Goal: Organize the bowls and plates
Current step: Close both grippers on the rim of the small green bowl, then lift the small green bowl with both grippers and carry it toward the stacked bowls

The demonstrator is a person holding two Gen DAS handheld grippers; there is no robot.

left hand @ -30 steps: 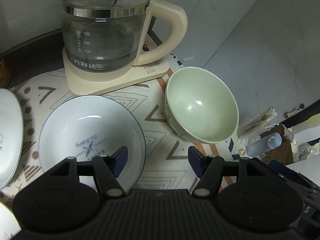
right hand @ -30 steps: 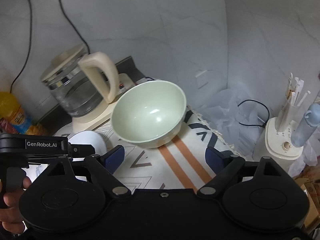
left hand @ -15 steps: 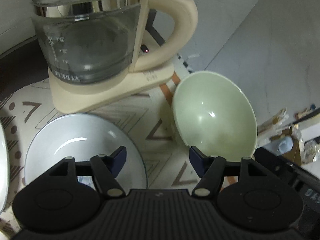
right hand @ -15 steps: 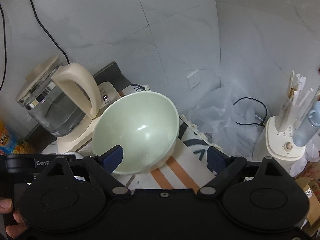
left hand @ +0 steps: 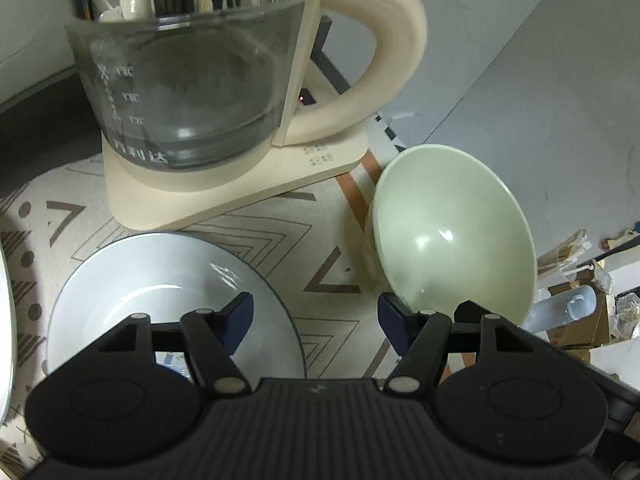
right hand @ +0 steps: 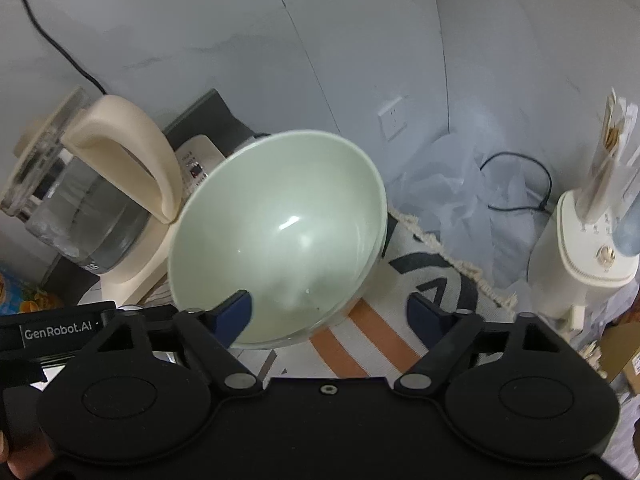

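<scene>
You are reaching for the green bowl [right hand: 276,236], which stands just right of the kettle [left hand: 192,80]. Your right gripper [right hand: 330,312] is spread wide, its left finger over the near rim. I think next you must set the rim between the fingers and close; your left gripper [left hand: 316,312] is spread too, above the white bowl [left hand: 160,280].

Count on the patterned mat [left hand: 256,236]: one pale green bowl [left hand: 452,236], one white bowl with a dark rim [left hand: 160,292], and the edge of one more white dish [left hand: 6,320] at far left, kind not discernible. One glass kettle [left hand: 188,80] on one cream base [left hand: 240,176]; one cream appliance [right hand: 592,256] off to the right, one wall socket [right hand: 394,118], two dark cables, one on the wall [right hand: 52,40] and one looped [right hand: 516,184] near the appliance. Two grippers, left gripper [left hand: 316,314] and right gripper [right hand: 330,310], two blue-padded fingers each.
</scene>
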